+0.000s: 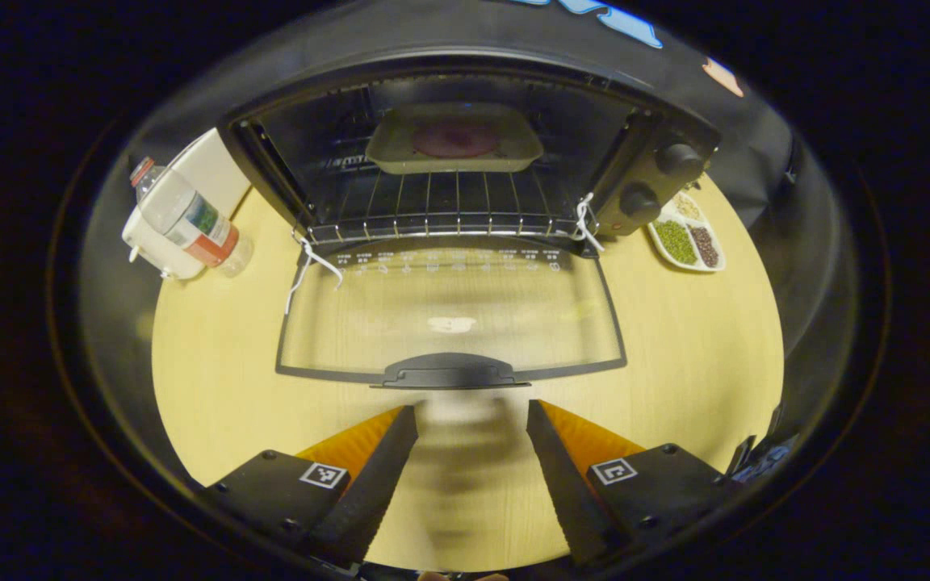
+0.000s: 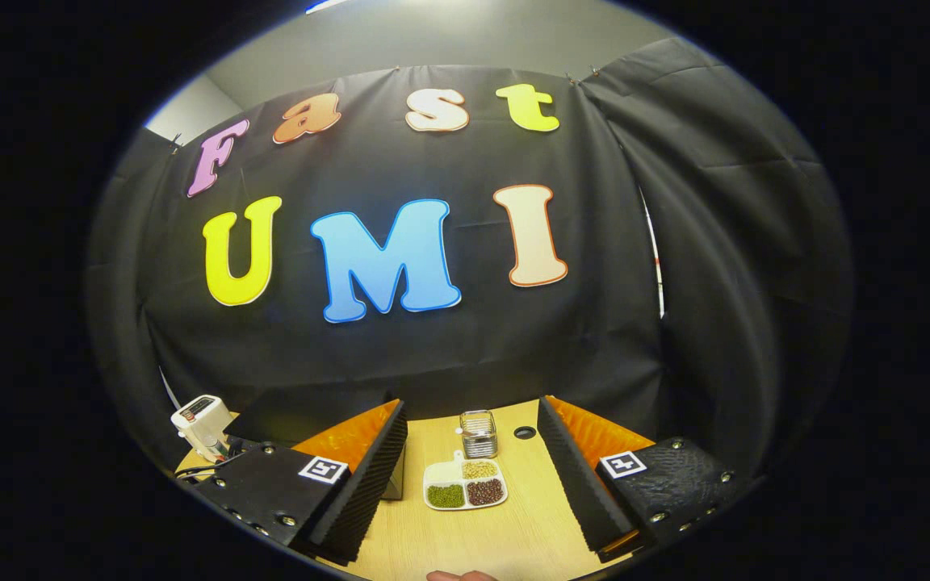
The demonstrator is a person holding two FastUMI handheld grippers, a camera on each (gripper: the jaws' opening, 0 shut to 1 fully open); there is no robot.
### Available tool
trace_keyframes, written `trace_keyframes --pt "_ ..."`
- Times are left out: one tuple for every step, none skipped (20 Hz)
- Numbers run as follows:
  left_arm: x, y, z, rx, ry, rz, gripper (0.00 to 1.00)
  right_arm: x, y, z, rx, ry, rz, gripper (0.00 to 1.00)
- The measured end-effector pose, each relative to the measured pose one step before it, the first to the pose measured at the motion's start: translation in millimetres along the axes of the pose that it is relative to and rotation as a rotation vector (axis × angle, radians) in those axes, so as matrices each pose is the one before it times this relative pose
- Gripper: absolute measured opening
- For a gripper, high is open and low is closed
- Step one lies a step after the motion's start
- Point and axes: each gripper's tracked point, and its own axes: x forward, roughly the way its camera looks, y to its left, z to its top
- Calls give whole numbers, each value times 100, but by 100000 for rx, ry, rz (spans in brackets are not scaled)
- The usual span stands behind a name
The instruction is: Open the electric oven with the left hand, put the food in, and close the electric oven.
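1. Already loaded: food tray (image 1: 454,139) sits on the wire rack (image 1: 441,208) inside the electric oven (image 1: 465,153), at 12 o'clock in the left gripper view, deep in the cavity.
2. Oven door (image 1: 449,315) hangs fully down, flat over the table (image 1: 215,387), glass up; its handle (image 1: 449,373) is at the near edge, dead centre, just ahead of the fingertips.
3. Left gripper (image 1: 471,420) is spread wide, nothing held, fingers straddling the handle line but apart from it.
4. Judged step: close the door. Do it well: come in under or around the handle, centred, lift in an arc about the hinge, push flush at the end. Don't snag the white strings (image 1: 307,266) at the hinge corners.
5. Knobs (image 1: 659,181) at 2 o'clock on the oven's side panel; keep off them.
6. Outward: bottle (image 1: 190,218) on a white appliance (image 1: 160,246) at 9–10 o'clock, divided dish of beans (image 1: 687,238) at 3 o'clock, both clear of the door's swing, as I judge.
7. Right gripper (image 2: 471,468) open wide, empty, aimed away at the booth wall; bean dish (image 2: 465,484) and a small metal holder (image 2: 479,433) sit between its fingers, farther off.
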Motion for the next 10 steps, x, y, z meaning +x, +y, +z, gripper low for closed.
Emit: trace_keyframes --pt "557 111 -374 -580 1762 -25 94 74 -213 -89 -43 15 -523 98" --pt "541 206 -313 86 1723 485 97 54 -236 -41 76 123 -592 98" --pt "648 349 -186 499 1226 847 94 116 -107 -43 131 176 -369 98" --pt "393 214 3 212 793 598 92 51 -65 -107 -8 285 -279 98" --pt "379 208 164 183 55 697 97 118 65 -44 -114 202 -157 98" --pt "402 196 214 294 109 520 94 95 33 -95 -93 215 -90 98" --pt "382 232 242 194 31 586 97 138 158 -68 -47 344 46 98" --pt "273 66 124 6 493 -49 97 43 178 -148 -21 474 147 98" --pt "148 97 -3 -269 875 285 97 -3 246 97 -45 -66 231 98" --pt "158 95 607 832 -1506 -235 96 -4 166 172 -285 -432 175 98"
